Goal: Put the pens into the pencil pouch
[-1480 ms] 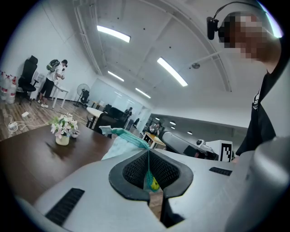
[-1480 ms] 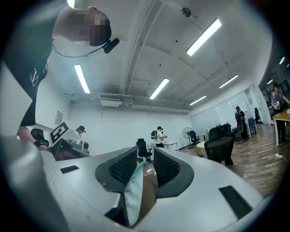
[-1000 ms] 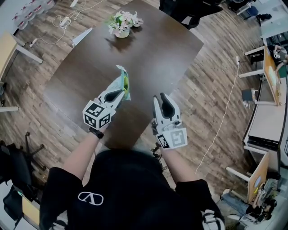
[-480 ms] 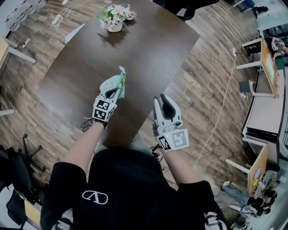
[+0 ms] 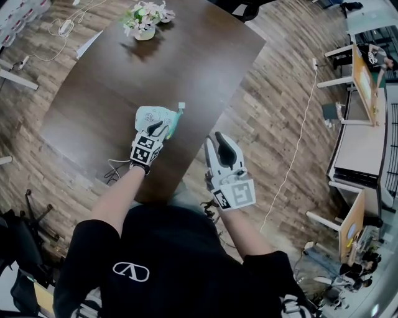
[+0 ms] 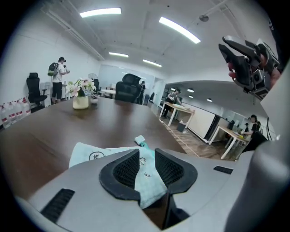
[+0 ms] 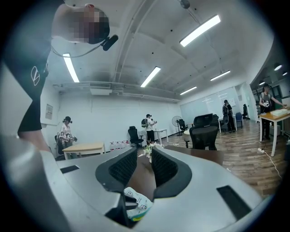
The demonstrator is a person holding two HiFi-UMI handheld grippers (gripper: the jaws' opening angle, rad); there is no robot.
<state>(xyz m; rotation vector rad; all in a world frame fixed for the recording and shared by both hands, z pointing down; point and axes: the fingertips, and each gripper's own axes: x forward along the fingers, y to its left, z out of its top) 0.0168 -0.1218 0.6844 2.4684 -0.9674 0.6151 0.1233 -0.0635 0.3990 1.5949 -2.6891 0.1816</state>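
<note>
The pencil pouch (image 5: 151, 116), pale teal with small dark print, lies flat on the dark brown bench (image 5: 186, 56). It sits at the end nearest the person, closer to the right edge than to the left. A teal strip with a pale tip (image 5: 180, 107) sticks out of the pouch's far end. Whether it is a pen or a zip tag I cannot tell.

The left claw (image 5: 160, 127) is low at the pouch's near end, pointing down and away from the person. In the left gripper view, its 2 black ribbed pads (image 6: 124, 168) stand apart and are opening. The near end of the pouch (image 6: 90, 156) runs through the gap between them, and the pads do not press on it.

The right claw (image 5: 214, 138) is held level beside the bench's right edge, well apart from the pouch. In the right gripper view its 2 jaws (image 7: 144, 154) are apart with nothing between them. Only the bench top and the far flowers show through the gap, and the pouch (image 7: 136, 203) shows low in that view.

1 small pot of white flowers (image 5: 144, 17) stands at the bench's far end.
</note>
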